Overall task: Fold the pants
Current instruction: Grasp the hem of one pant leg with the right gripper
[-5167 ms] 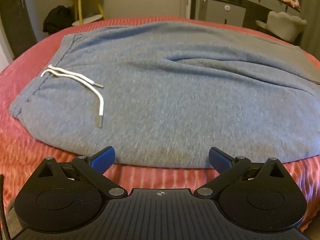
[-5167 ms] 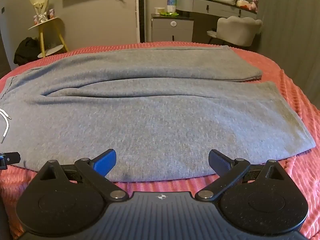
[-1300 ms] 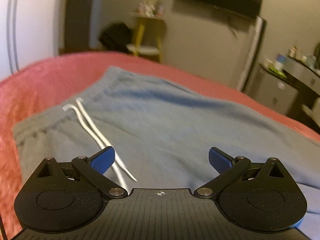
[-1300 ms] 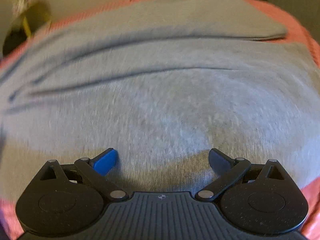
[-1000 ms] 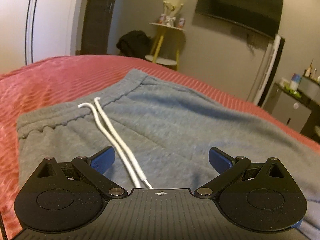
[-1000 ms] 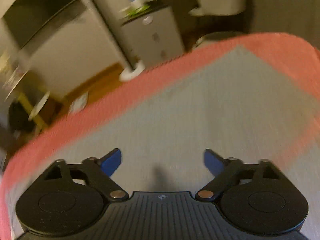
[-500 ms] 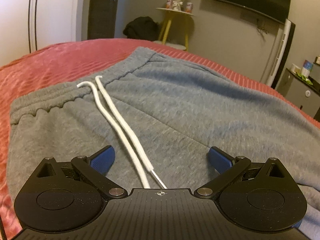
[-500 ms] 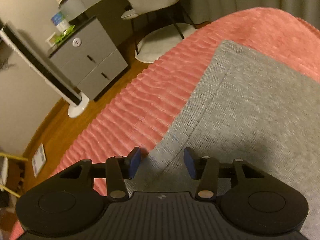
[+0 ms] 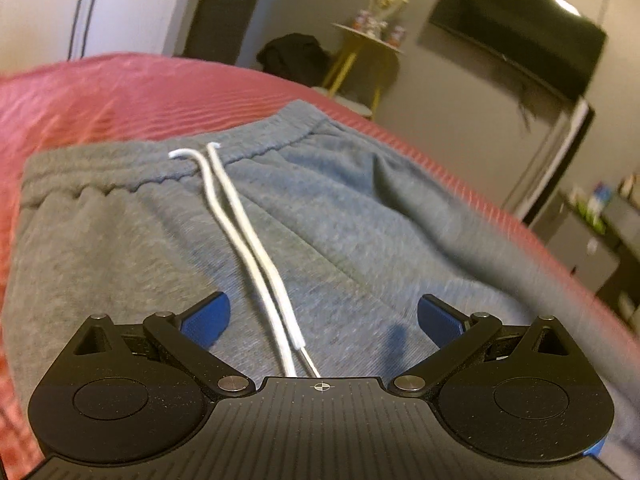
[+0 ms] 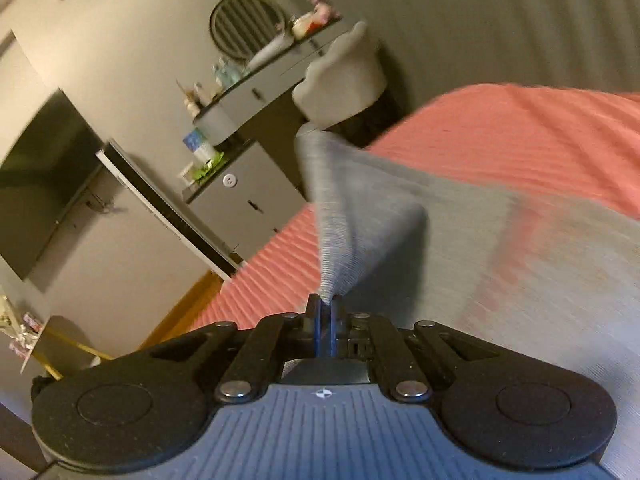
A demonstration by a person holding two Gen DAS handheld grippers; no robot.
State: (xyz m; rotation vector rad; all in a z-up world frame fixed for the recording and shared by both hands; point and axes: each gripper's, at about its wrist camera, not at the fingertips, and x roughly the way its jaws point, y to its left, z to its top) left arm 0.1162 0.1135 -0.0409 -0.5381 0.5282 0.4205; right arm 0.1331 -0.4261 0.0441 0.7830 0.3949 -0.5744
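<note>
The right gripper (image 10: 325, 316) was clamped on the hem corner of the grey sweatpants (image 10: 520, 280); its jaws had just closed, with the fabric pinched between the blue pads. The gripped leg end (image 10: 344, 216) stood lifted off the bedspread in a tented peak, blurred by motion. The rest of that leg lay flat toward the right edge of the bed. To the left of the gripper, the coral ribbed bedspread (image 10: 540, 132) ran bare to the bed's edge, with open wooden floor (image 10: 180, 312) past it.

The left gripper (image 9: 320, 320) hovered with its jaws wide apart, the blue pads (image 9: 206, 316) not pressing on anything. Between them ran the two strands of the white drawstring (image 9: 240, 232), lying straight on the front of the sweatpants (image 9: 120, 248). The elastic waistband (image 9: 160, 164) lay near the far left corner of the bed, bare bedspread (image 9: 120, 92) all around it.

In the room beyond stood a grey drawer cabinet (image 10: 240, 196), a dressing table with a round mirror (image 10: 244, 24), a pale upholstered chair (image 10: 344, 84), a wall-mounted television (image 9: 516, 36) and a yellow side table (image 9: 360, 64) next to a dark bundle (image 9: 296, 56).
</note>
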